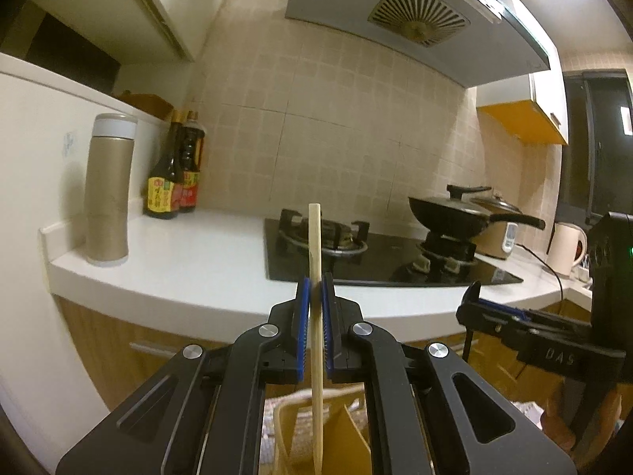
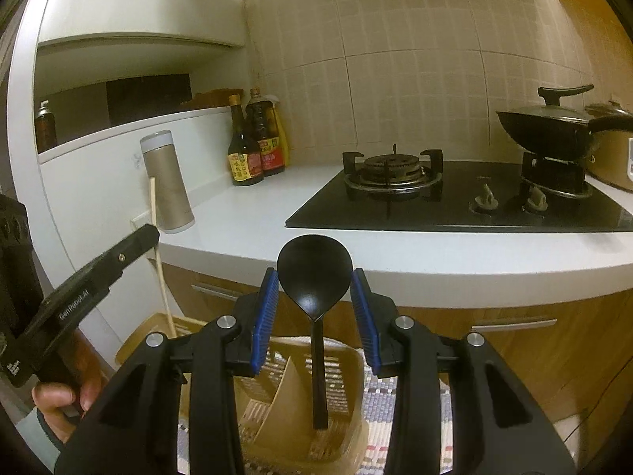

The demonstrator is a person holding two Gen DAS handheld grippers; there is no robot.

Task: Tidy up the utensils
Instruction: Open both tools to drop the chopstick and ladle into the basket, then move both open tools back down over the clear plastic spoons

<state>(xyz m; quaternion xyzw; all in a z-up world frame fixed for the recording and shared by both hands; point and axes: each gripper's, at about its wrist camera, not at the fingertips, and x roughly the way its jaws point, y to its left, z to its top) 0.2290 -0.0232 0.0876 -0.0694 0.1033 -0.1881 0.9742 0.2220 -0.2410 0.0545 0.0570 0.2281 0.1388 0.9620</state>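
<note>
My left gripper [image 1: 315, 289] is shut on a pale wooden chopstick [image 1: 315, 245], held upright, its lower end over a beige utensil holder [image 1: 336, 431]. In the right wrist view the same chopstick [image 2: 161, 273] and left gripper [image 2: 146, 237] show at the left. My right gripper [image 2: 314, 281] is open; a black spoon [image 2: 314, 273] stands between its blue pads, bowl up, untouched, its handle down in the slotted beige holder [image 2: 352, 407]. The right gripper also shows in the left wrist view [image 1: 472, 301].
A white counter [image 2: 245, 217] carries a gold thermos [image 2: 168, 184], two sauce bottles [image 2: 253, 142] and a black gas hob [image 2: 455, 202] with a lidded black pan [image 2: 554, 126]. A rice cooker [image 2: 617, 162] and white kettle [image 1: 567, 247] stand further right. A woven mat [image 2: 395, 415] lies under the holder.
</note>
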